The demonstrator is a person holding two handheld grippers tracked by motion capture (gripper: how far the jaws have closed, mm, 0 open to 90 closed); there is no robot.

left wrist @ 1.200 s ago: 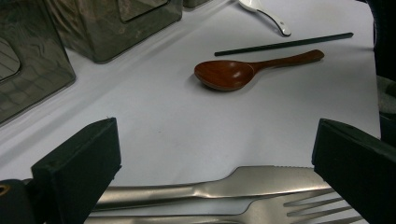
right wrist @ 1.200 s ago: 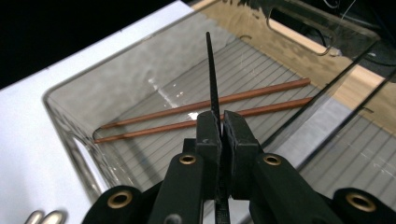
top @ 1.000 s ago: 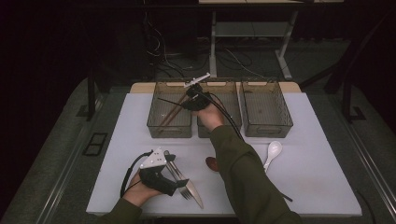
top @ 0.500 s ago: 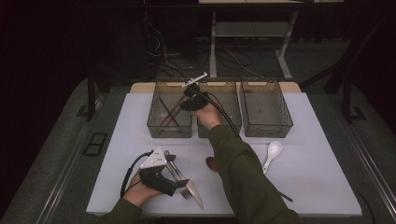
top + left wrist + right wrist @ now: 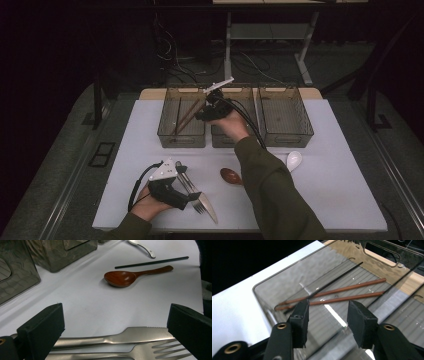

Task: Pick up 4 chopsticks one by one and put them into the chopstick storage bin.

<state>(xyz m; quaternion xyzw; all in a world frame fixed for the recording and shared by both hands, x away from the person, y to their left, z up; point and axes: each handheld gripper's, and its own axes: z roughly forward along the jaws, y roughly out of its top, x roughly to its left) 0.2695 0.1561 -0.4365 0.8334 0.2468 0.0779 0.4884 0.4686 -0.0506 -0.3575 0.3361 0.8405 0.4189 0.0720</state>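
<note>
My right gripper (image 5: 201, 117) hovers over the left clear bin (image 5: 181, 142) at the back of the table. Its jaws have just been opening, and nothing is between them (image 5: 328, 308). Two brown chopsticks (image 5: 347, 292) and a black chopstick (image 5: 337, 277) lie on the bin's floor below. At the front left my left gripper (image 5: 193, 200) rests low on the white table, open wide (image 5: 116, 315). A steel fork (image 5: 140, 352) and a steel knife (image 5: 117, 336) lie between its jaws, untouched by the pads.
A brown wooden spoon (image 5: 122, 278), a loose black chopstick (image 5: 152, 262) and a white spoon (image 5: 293, 160) lie on the table's middle and right. Two more clear bins, the middle bin (image 5: 225, 142) and the right bin (image 5: 287, 140), stand beside the left one.
The right gripper's jaws went from shut to open. The black chopstick it held over the left bin now lies inside it. The right hand drew back slightly. The left gripper stayed put.
</note>
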